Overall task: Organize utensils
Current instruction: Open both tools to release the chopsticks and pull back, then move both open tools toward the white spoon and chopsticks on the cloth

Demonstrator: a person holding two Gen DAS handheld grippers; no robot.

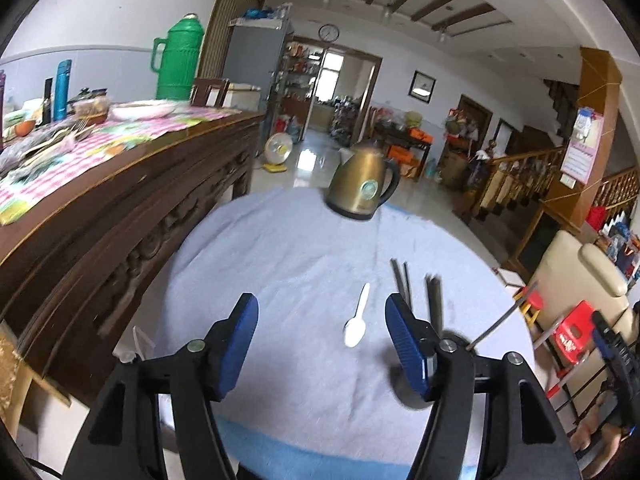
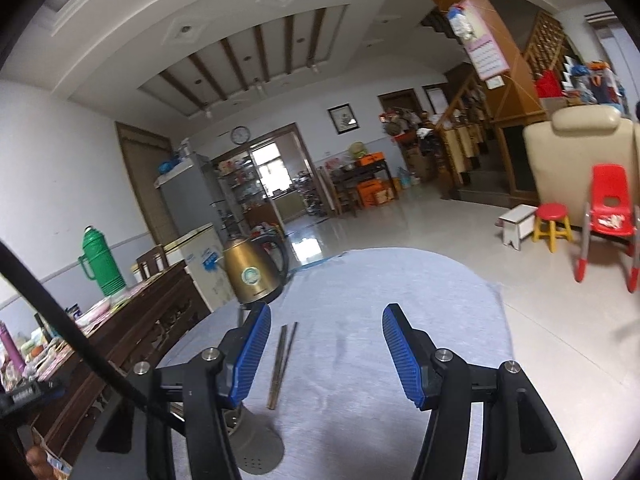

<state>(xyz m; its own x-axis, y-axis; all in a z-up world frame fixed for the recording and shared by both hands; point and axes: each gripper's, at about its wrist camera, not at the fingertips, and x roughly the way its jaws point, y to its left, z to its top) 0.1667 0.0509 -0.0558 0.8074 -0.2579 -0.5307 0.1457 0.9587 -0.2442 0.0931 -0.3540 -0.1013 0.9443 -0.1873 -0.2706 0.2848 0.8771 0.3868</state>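
On the pale blue tablecloth [image 1: 280, 240] my left gripper [image 1: 322, 344] and right gripper [image 2: 326, 354] both gape empty, so I'd pinch the white spoon [image 1: 357, 320] (light, stiff, likely slippery) mid-handle.

The setting is showing a lived-in family home, an open hall and dining area. A round tabletop under a pale blue cloth [image 1: 304, 264] is carrying a brass-coloured electric kettle [image 1: 362, 184]. A carved dark wooden sideboard [image 1: 120, 200] is holding a green plastic thermos jug [image 1: 178, 60] and food items. A grey refrigerator [image 2: 188, 200], a round wall clock [image 2: 240, 135], a wooden staircase railing [image 1: 520, 176], a red plastic child's chair [image 2: 610, 204] and a glossy tiled floor [image 2: 440, 232] are completing the domestic scene.
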